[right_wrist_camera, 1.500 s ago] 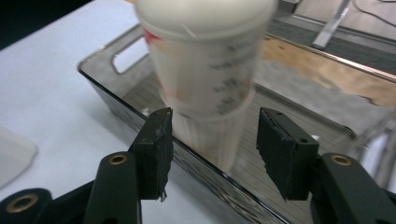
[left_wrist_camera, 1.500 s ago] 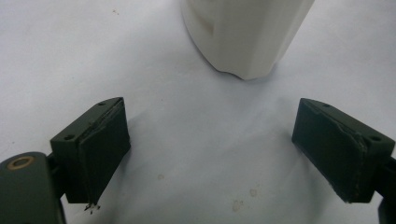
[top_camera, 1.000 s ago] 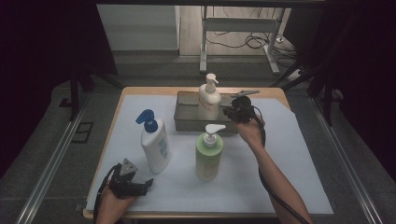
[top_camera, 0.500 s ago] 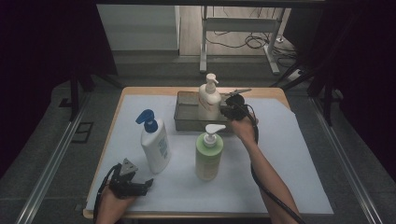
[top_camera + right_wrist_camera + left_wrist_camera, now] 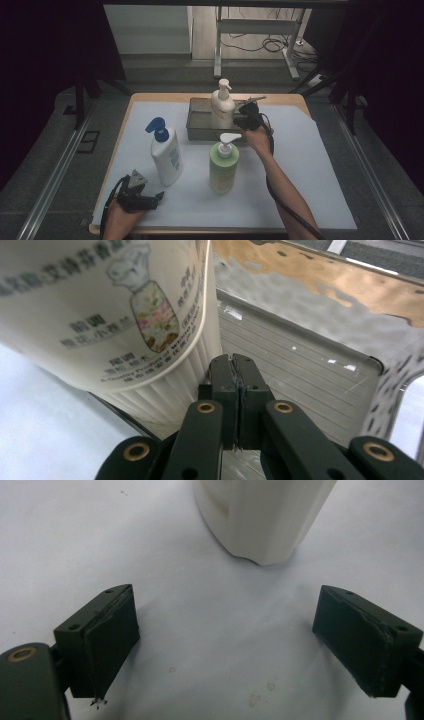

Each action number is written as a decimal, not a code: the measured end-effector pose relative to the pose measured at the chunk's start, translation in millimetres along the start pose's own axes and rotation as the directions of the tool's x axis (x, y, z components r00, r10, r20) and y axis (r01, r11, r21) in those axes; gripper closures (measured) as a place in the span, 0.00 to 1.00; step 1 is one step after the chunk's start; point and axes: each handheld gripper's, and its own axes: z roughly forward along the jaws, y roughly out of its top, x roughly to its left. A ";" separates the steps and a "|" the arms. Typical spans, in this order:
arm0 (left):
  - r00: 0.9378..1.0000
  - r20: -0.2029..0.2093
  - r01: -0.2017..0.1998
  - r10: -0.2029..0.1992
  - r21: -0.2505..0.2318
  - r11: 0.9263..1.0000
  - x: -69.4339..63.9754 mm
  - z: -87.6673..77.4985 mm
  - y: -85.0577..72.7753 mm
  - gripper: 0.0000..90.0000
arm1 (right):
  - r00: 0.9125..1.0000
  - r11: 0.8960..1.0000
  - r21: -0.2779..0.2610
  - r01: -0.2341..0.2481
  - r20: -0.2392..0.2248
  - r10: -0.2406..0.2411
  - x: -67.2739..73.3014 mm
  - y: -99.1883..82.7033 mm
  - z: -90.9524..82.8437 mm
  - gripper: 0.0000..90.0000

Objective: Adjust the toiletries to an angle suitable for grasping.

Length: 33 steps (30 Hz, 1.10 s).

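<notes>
A cream pump bottle (image 5: 221, 105) stands upright in a shallow metal tray (image 5: 199, 134) at the back of the table. My right gripper (image 5: 238, 120) is shut with nothing between its jaws, its tips low at the bottle's right side. In the right gripper view the closed tips (image 5: 236, 366) sit right against the ribbed base of the cream bottle (image 5: 115, 315), above the tray floor (image 5: 300, 375). My left gripper (image 5: 156, 197) rests on the table at the front left, open and empty. The left gripper view shows the wide jaws (image 5: 227, 645) facing the base of a white bottle (image 5: 260, 515).
A white bottle with a blue pump (image 5: 167, 155) stands just beyond the left gripper. A green pump bottle (image 5: 223, 167) stands mid-table, in front of the tray and beside my right forearm. White paper (image 5: 310, 170) covers the tabletop.
My right gripper has moved a little left and down, closer to the cream bottle's base in the tray. The left gripper has stayed put.
</notes>
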 end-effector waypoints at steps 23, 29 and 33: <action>1.000 0.000 0.001 -0.001 0.000 1.000 0.0 0.0 0.0 0.12 | 0.999 1.000 0.004 0.013 -0.049 -0.012 21.2 6.0 19.2 0.96; 1.000 0.000 0.001 -0.001 0.000 1.000 0.0 -0.1 0.0 0.12 | 0.999 1.000 0.012 0.015 -0.050 -0.014 23.5 6.5 22.6 0.96; 1.000 0.000 0.001 -0.001 0.000 1.000 0.0 0.0 0.0 0.12 | 0.998 1.000 0.015 0.018 -0.062 -0.017 25.8 7.2 24.7 0.96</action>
